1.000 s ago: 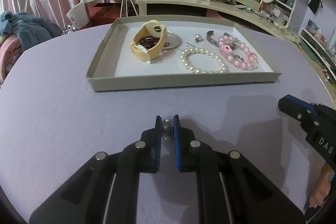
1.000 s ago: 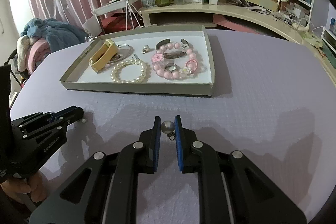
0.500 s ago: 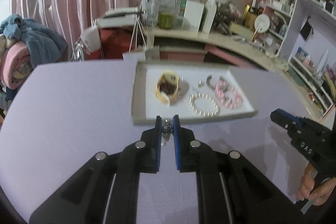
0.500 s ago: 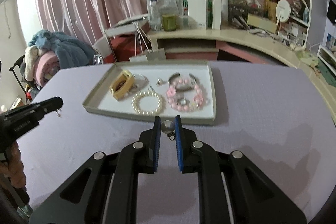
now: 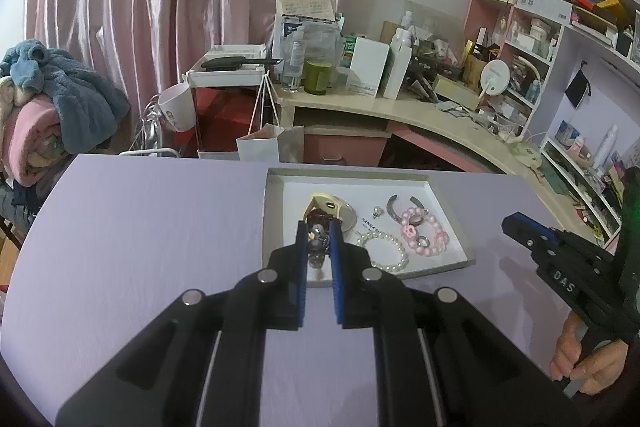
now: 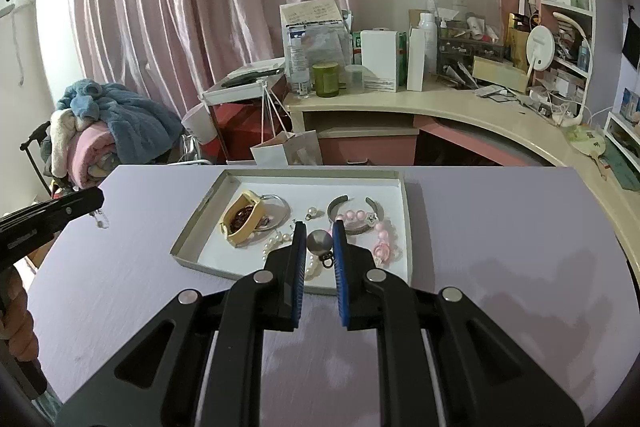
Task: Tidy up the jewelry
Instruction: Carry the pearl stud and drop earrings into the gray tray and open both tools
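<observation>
A small silver earring (image 5: 318, 241) is clamped between the fingers of the left gripper (image 5: 319, 247), and a round metal bead earring (image 6: 319, 242) is pinched likewise in the right gripper (image 6: 320, 247); both are held in the air before the cardboard tray (image 6: 403, 227). Each piece is best carried over a bare white patch of the tray, lowered close to the floor, and only then released, so that nothing is bounced onto the pearl bracelet (image 5: 384, 251) or the pink bead bracelet (image 5: 425, 233).

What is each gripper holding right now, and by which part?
The right gripper pinches a round silver bead earring by its ball. The left gripper clamps a small dangling earring; the part is unclear.
</observation>
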